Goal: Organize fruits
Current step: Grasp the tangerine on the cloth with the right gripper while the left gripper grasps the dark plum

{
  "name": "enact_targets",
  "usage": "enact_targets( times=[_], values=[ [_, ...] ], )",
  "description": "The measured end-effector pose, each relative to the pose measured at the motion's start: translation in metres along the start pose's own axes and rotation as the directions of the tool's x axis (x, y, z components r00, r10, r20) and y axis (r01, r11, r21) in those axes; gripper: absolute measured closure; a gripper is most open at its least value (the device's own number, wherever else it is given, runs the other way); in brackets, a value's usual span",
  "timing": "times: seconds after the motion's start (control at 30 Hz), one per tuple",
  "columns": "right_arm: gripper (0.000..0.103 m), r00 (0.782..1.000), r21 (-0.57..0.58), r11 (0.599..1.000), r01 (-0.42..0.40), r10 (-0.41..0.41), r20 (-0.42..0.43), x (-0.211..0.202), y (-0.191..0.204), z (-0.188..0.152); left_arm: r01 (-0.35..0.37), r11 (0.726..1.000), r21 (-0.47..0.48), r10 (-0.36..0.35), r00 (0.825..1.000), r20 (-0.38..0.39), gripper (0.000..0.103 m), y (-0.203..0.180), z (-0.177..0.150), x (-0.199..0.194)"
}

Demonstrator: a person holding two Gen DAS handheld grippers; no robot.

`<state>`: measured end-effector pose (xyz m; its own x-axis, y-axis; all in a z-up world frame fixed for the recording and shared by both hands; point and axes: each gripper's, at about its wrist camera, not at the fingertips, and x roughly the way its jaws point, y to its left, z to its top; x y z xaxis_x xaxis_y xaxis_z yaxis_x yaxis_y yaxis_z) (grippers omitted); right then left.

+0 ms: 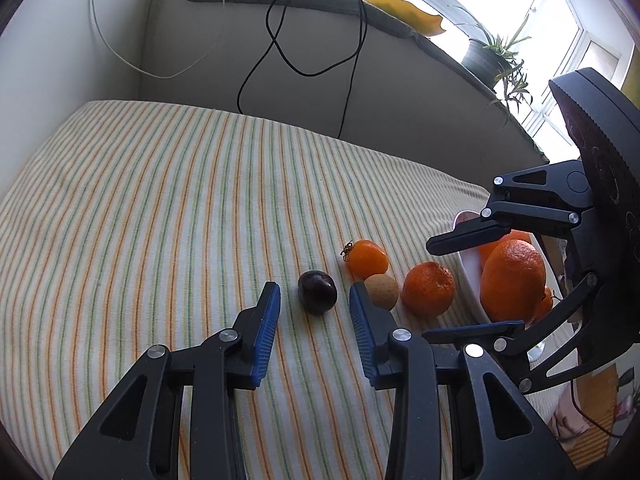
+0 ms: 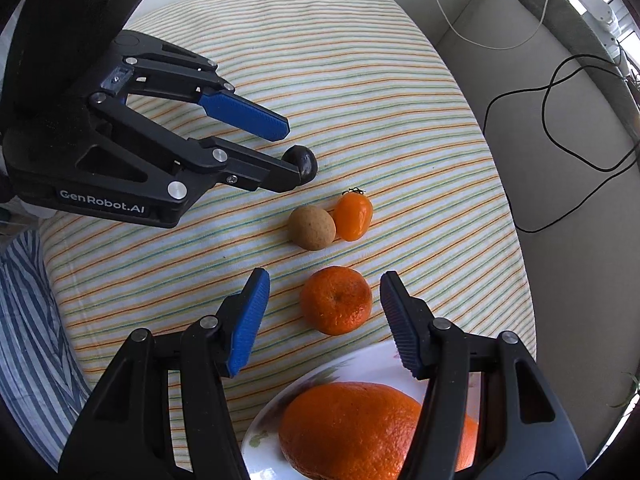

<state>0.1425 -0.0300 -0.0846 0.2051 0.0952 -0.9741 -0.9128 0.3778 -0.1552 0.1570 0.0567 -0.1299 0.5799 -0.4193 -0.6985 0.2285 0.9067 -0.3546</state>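
A dark plum (image 1: 317, 292) lies on the striped cloth (image 1: 160, 200) between the open jaws of my left gripper (image 1: 314, 294), untouched; it also shows in the right wrist view (image 2: 304, 161), partly hidden by a finger. My left gripper (image 2: 294, 156) shows there too. A small orange tomato (image 1: 366, 259) (image 2: 353, 216), a tan round fruit (image 1: 383, 291) (image 2: 312, 227) and a mandarin (image 1: 428, 289) (image 2: 336, 300) lie to the right. My right gripper (image 2: 322, 294) (image 1: 472, 280) is open around the mandarin. A white plate (image 2: 360, 364) (image 1: 468, 276) holds a big orange (image 2: 352, 428) (image 1: 513, 280).
A grey sofa back (image 1: 280, 92) with black cables (image 1: 352, 60) (image 2: 560, 128) rises behind the cloth. A potted plant (image 1: 496, 60) and a yellow object (image 1: 404, 10) stand on the sill. Blue-striped fabric (image 2: 28, 320) lies at the cloth's edge.
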Motion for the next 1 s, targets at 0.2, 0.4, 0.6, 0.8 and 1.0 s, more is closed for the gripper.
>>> enact_targets(
  times=[0.2,0.4,0.6,0.8,1.0],
  values=[
    [0.048,1.000,-0.018,1.000,0.020,-0.020,-0.022,0.011,0.001,0.006,-0.003,1.000,0.011,0.003,1.000,-0.014,0.069,-0.004,0.006,0.008],
    [0.060,0.999,-0.008,1.000,0.027,-0.028,-0.040,0.016,-0.005,0.005,-0.010,1.000,0.027,0.011,1.000,-0.024,0.077,-0.010,0.008,0.015],
    [0.060,0.999,-0.008,0.999,0.031,-0.031,-0.037,0.018,-0.009,0.007,-0.013,0.999,0.030,0.013,1.000,-0.028,0.084,-0.008,0.007,0.020],
    [0.061,0.999,0.004,0.999,0.043,-0.043,-0.024,0.013,-0.006,0.004,-0.019,0.999,0.029,0.020,1.000,-0.011,0.084,-0.009,0.005,0.019],
    [0.061,0.999,0.024,0.998,0.052,-0.052,0.002,0.002,-0.006,0.001,-0.015,1.000,0.020,0.015,1.000,0.009,0.085,-0.008,0.002,0.010]
  ],
)
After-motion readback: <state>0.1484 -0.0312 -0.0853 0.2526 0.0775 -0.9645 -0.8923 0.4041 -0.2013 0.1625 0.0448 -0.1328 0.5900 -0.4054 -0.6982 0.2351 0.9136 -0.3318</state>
